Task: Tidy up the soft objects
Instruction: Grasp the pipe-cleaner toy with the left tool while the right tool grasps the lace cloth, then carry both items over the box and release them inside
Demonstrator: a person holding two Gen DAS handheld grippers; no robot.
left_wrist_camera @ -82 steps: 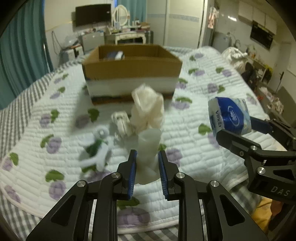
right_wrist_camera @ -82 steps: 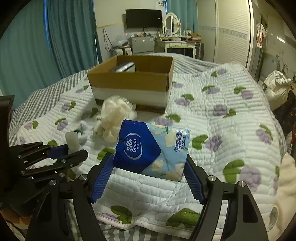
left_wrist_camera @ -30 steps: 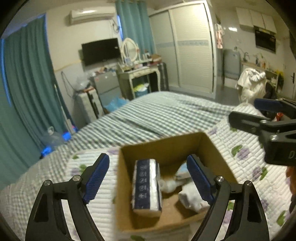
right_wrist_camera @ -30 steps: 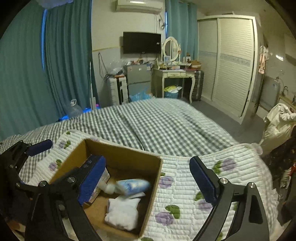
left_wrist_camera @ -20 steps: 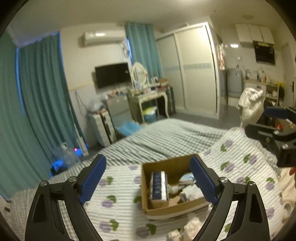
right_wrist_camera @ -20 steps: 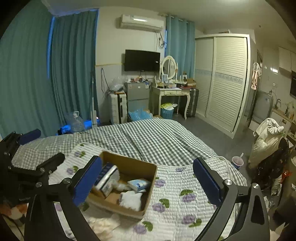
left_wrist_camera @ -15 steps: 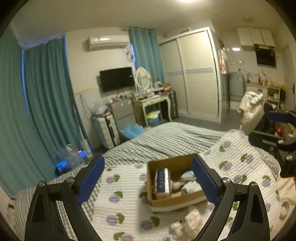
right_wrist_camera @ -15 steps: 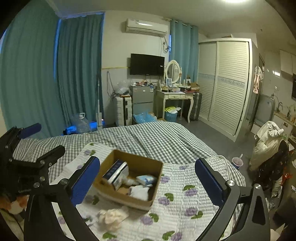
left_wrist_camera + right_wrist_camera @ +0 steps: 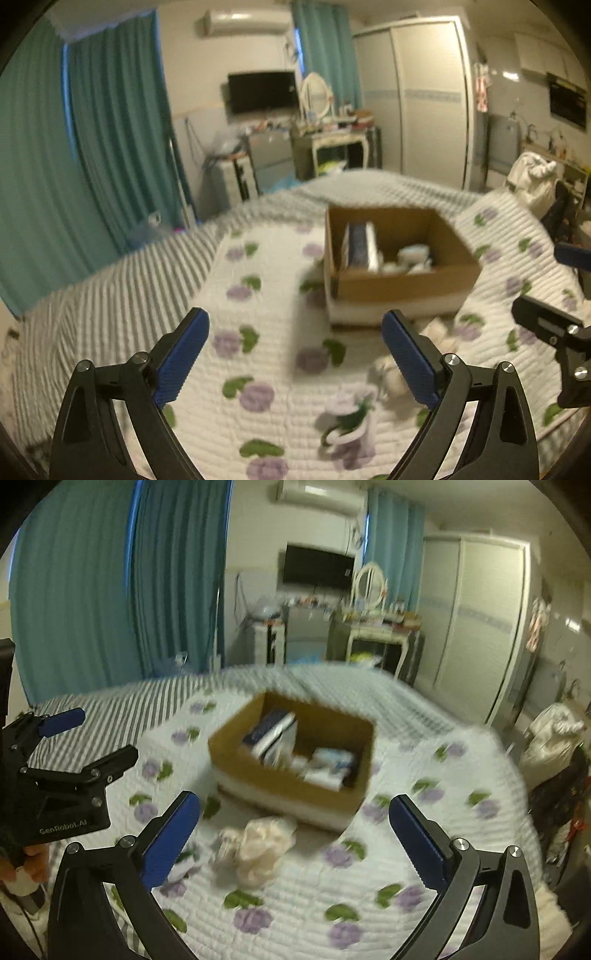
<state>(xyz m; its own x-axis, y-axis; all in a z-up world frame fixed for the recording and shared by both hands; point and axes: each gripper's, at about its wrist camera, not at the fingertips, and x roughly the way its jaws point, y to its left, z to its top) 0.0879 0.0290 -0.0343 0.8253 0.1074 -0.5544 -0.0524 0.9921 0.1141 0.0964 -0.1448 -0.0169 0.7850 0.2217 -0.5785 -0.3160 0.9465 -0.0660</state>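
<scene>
Blurred white bundles (image 9: 436,334) lie on the quilt (image 9: 273,321) just before the cardboard box (image 9: 295,760), hard to identify. Inside it: an upright tissue pack (image 9: 275,736) and pale packets (image 9: 328,766). My left gripper (image 9: 295,354) and right gripper (image 9: 293,832) gape wide, empty.

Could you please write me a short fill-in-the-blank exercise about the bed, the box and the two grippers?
1. Both the left gripper and the right gripper are ____ and hold nothing.
2. The cardboard box stands on the ____.
3. The cream mesh pouf lies ____ the box, on the quilt.

Missing words: open; bed; outside
</scene>
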